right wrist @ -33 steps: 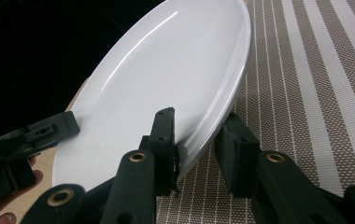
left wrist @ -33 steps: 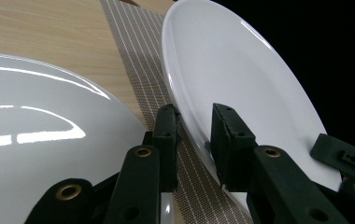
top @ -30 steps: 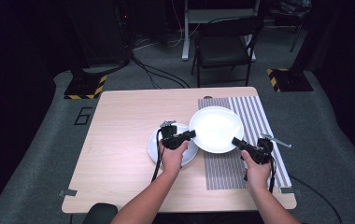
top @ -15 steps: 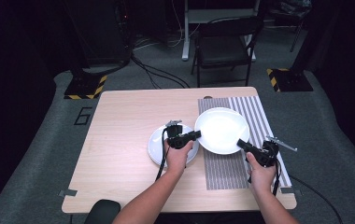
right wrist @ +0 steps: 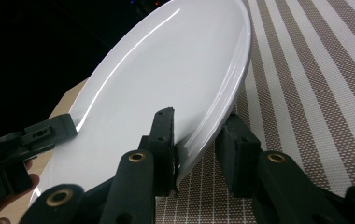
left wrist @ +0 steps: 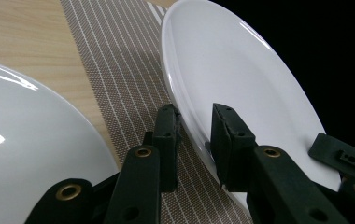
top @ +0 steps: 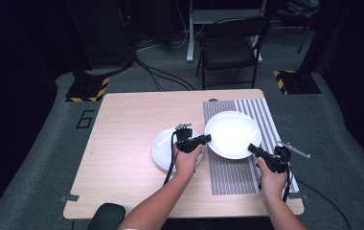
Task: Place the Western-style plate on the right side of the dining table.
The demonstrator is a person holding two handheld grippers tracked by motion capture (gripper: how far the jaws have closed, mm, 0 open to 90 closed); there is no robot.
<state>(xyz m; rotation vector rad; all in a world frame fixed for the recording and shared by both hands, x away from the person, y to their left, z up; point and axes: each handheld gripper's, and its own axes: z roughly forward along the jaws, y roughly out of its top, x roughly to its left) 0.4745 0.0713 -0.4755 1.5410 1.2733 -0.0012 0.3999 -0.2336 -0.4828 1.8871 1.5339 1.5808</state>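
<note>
Round glossy plate [top: 232, 134] above woven striped mat [top: 266, 115].

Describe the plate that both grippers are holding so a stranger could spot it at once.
Find the striped mat on the wooden table's right half. Above it is a white plate, gripped at opposite rims by the left gripper and right gripper. The other plate lies on bare wood.
</note>
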